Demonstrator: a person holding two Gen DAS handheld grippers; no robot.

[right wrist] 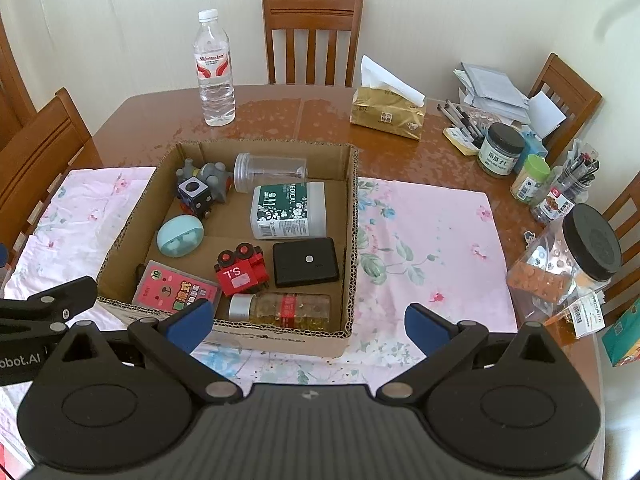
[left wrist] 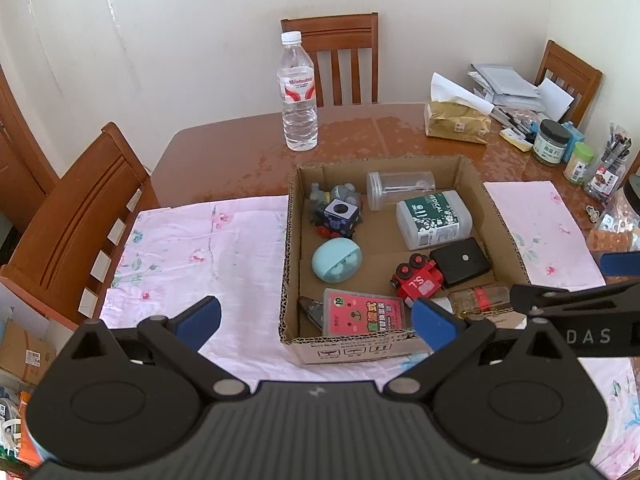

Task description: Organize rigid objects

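Brown wooden table (right wrist: 280,116), glossy top; pink floral cloth (right wrist: 432,248) over its near part, open cardboard box (right wrist: 352,216) sitting on the cloth at centre. Far side on bare wood: clear water bottle (right wrist: 214,68) upright at left, gold tissue pack (right wrist: 388,114) right of centre. Far right: dark-lidded jar (right wrist: 500,150), green-lidded jar (right wrist: 530,178), papers (right wrist: 492,88), pens (right wrist: 460,118), big black-lidded plastic jar (right wrist: 568,260) nearer

Box of small items ahead of my left gripper (left wrist: 316,322)

Its blue pads (left wrist: 200,320) are spread wide and empty; past them I see the cardboard box (left wrist: 290,264) holding a red toy train (left wrist: 418,280), teal case (left wrist: 337,260) and medical bottle (left wrist: 434,218).
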